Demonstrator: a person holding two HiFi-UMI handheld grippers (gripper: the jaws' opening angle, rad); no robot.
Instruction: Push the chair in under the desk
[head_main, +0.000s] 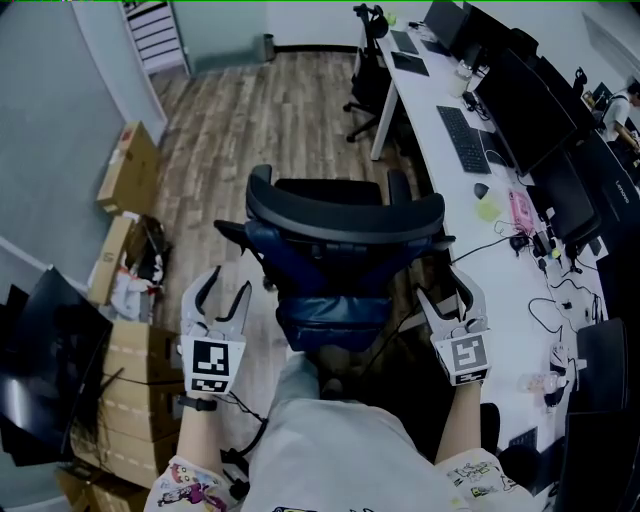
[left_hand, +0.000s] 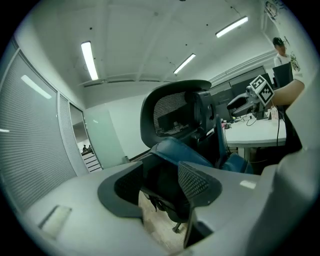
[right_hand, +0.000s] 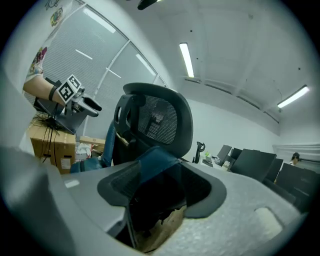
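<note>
Both the left gripper (head_main: 225, 286) and right gripper (head_main: 446, 290), spread empty, flank the black-framed, blue-cushioned chair (head_main: 340, 215).

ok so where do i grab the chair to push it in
Take the chair's backrest by its two side edges, coming from behind, left gripper on the left edge, right gripper on the right. Its curved back faces you and both open grippers flank it.
</note>
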